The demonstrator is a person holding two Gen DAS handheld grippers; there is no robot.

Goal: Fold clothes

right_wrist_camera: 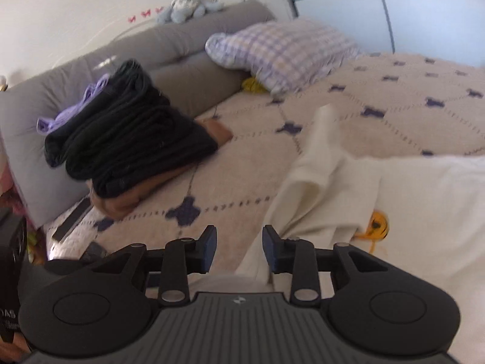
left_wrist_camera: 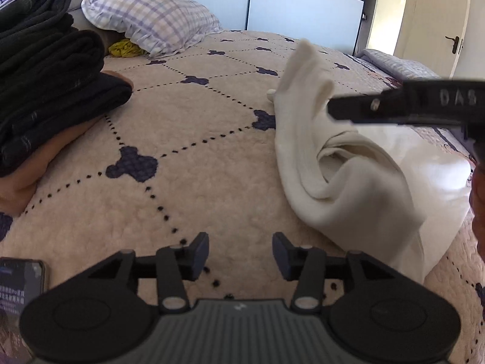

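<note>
Cream cloth is what matters: the cream garment (right_wrist_camera: 348,188) lies ahead and to the right of the right claw (right_wrist_camera: 239,247), whose blue pads stand spread with nothing between them, though a fold of the cloth brushes past the outer side of its right finger. From there the garment runs away from the claw, one narrow part rising in a blurred point, the broad body spreading off to the right over the bed (right_wrist_camera: 242,176).

The left claw (left_wrist_camera: 241,253) is also spread and empty, low over the quilt, and the same garment (left_wrist_camera: 348,182) sits well to its right and forward. So the right claw is the nearer by far.

Further out to the left sits a stack of dark folded clothes (right_wrist_camera: 130,133), with a checked pillow (right_wrist_camera: 282,51) beyond it.

Much is unclear: the garment's right edge is cut off, its type cannot be told, and an orange print (right_wrist_camera: 377,223) peeps from under a fold.
</note>
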